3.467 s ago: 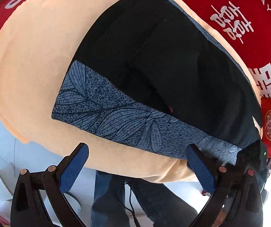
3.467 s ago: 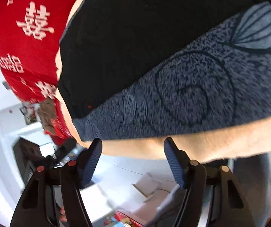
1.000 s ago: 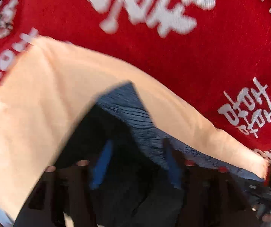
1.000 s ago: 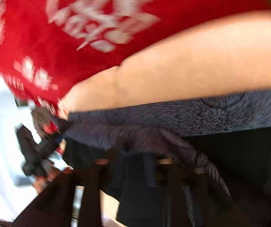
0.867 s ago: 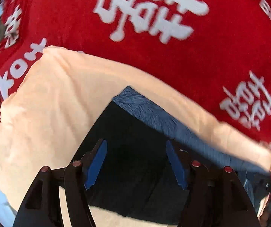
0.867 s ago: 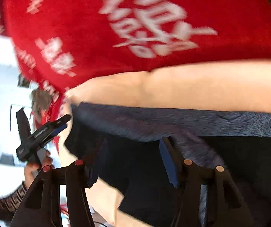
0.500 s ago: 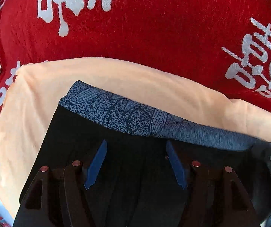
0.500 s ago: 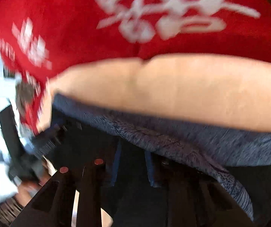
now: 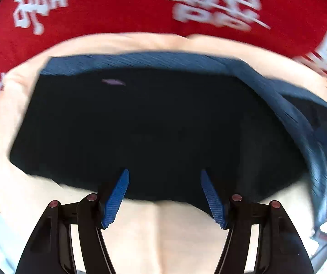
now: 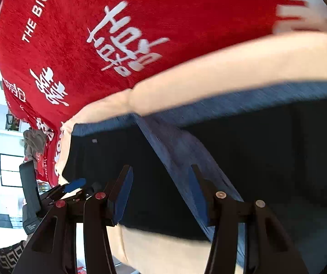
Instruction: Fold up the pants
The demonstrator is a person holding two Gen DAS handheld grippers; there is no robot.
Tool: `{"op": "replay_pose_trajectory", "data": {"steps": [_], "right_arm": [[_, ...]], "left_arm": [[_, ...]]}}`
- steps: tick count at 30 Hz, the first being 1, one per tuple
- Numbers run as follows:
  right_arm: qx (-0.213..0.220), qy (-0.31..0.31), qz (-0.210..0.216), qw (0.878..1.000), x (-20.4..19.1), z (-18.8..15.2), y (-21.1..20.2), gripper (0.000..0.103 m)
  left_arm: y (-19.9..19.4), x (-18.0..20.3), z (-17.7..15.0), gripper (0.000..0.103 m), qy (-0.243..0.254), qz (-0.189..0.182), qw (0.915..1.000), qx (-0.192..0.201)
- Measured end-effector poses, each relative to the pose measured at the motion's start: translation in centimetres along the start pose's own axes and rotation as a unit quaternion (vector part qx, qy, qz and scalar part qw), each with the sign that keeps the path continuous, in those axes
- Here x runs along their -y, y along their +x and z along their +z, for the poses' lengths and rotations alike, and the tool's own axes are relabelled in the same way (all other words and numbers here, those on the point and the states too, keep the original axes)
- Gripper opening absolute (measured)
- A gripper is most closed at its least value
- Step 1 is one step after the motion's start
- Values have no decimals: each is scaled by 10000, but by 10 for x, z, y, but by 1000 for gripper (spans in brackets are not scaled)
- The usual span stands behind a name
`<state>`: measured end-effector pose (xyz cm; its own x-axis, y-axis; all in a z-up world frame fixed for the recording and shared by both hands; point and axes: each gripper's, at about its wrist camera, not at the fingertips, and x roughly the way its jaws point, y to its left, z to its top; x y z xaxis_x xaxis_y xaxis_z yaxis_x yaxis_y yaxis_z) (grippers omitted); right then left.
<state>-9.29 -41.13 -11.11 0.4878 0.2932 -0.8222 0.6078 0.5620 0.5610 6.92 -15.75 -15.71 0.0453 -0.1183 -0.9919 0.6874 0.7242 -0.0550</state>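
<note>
In the left wrist view, the pants are seen as a wide black mass filling the middle of the frame, motion-blurred, with a blue-grey patterned band along their upper edge and a second strip of the same band curving down the right side. They are laid on a peach-coloured cloth, which shows above them as a pale arc and below them at the bottom centre. Beyond that cloth, a red blanket with white characters is spread across the top of the frame. The left gripper is held over the lower edge of the pants with its blue pads spread apart; nothing is pinched between them.

In the right wrist view, the pants occupy the right and lower middle of the frame, a strip of the patterned band running diagonally down from the centre. The peach cloth is seen above and below them, the red blanket across the top. The right gripper is shown with its jaws opening, the fabric lying beyond the pads and not pressed by them. At the lower left, the left gripper is visible beside the cloth's edge.
</note>
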Motion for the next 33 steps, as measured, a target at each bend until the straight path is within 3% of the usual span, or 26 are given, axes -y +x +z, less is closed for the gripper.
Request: {"op": "replay_pose_trajectory", "data": {"steps": [7,12,14,18,20,24,30,32,33], "right_arm": [[359,867,-564,9940,60,-84,-69,55],[722,1759,-1234,9740,108,-170,-120,55],[855,2076,-1473,9633,125,-203,-135,55],[1018,2415,-1787,9484,152,-241,-150,55],[1021,2437,-1788,9477,162,-248,-151,55],[816,2177,-1614,9591,183,-249,-143,55],[730,2112,-684,9723,197,-238,-129,54],[669,1966,-398,9774,197,-232,-127,54],[599,1923,-301,9790,199,-229,-124,53]], "left_arm": [[-14,80,-34,67,891,-717,9933,-139],[-24,150,-39,67,1586,-1306,9785,-172],[-23,169,-48,67,1676,-1564,9730,-278],[-13,197,-46,67,1717,-1740,9688,-407],[-7,211,-45,67,1733,-1814,9671,-423],[13,229,-46,67,1635,-1926,9660,-547],[21,240,-52,67,1398,-1850,9707,-638],[21,244,-52,85,1268,-1915,9711,-644],[21,246,-52,85,1167,-2004,9705,-654]]}}
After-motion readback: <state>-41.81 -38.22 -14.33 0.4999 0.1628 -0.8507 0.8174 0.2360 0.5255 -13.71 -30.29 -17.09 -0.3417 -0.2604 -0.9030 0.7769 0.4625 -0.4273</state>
